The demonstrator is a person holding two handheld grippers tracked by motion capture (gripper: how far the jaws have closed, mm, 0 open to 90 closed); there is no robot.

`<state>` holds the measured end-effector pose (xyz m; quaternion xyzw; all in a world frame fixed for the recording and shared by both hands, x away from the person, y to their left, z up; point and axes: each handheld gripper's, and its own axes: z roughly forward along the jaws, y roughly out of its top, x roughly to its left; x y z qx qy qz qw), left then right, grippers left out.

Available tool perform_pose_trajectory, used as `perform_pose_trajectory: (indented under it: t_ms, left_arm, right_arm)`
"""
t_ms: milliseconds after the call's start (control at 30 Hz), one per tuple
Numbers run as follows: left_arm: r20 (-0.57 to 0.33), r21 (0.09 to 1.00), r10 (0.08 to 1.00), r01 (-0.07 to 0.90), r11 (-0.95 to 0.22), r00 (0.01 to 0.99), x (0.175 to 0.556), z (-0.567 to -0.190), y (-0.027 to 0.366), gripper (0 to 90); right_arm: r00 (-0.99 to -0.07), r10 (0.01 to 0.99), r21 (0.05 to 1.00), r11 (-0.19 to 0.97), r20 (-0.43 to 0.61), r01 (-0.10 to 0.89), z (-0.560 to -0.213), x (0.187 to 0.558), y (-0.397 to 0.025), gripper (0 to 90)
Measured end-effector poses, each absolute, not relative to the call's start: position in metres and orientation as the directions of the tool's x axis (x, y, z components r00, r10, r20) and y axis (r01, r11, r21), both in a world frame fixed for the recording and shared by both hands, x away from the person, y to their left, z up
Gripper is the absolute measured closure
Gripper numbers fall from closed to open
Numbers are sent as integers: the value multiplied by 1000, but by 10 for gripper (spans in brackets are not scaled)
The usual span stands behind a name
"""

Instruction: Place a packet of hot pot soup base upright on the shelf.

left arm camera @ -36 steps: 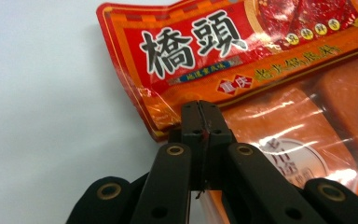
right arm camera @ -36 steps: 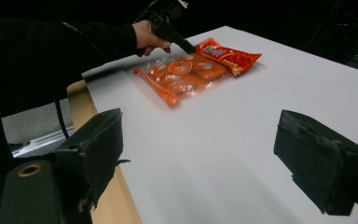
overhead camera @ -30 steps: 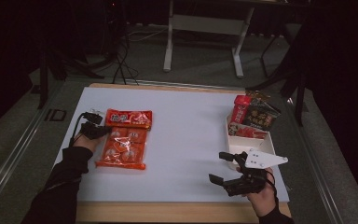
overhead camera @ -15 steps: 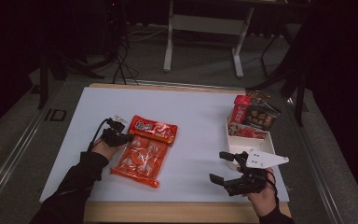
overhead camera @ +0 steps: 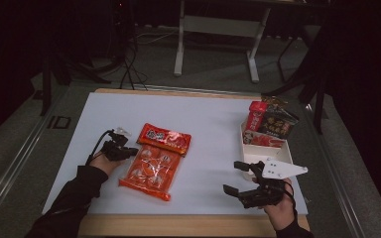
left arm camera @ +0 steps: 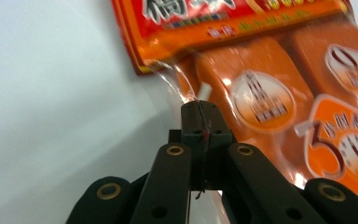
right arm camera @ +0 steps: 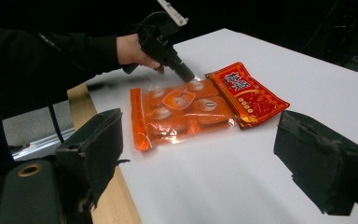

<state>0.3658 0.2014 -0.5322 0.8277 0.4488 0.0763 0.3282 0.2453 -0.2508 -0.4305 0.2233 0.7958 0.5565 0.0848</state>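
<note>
White surface (overhead camera: 213, 124) carries an orange snack bag (overhead camera: 151, 166) left of centre; the left claw (overhead camera: 131, 151) is clamped on its clear edge. Near a white box (overhead camera: 283, 151), the right claw (overhead camera: 235, 176) gapes apart.

I see the orange pack (left arm camera: 279, 93) as glossy clear plastic film, crinkled and catching glare. My left gripper (left arm camera: 199, 108) is matt black plastic with brass-coloured rivets. The right gripper (right arm camera: 205, 158) has rough, frayed matt pads (right arm camera: 93, 144). The counter (overhead camera: 213, 114) is smooth matt white, edged in bare wood.
</note>
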Motion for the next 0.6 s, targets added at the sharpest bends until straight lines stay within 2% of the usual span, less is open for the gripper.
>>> perform_pose_trajectory:
  t_ms: [300,600]
  left_arm:
    - [-195,609,784,699,-374,589,357,-531,189,900]
    - [-214,592,751,695,-409,625,342,-528,154,900]
  right_arm:
    - [-889,445,922,290,110,259,-431,245,-249,154]
    - [-886,449,922,283,115,263,-431,246,-251,154]
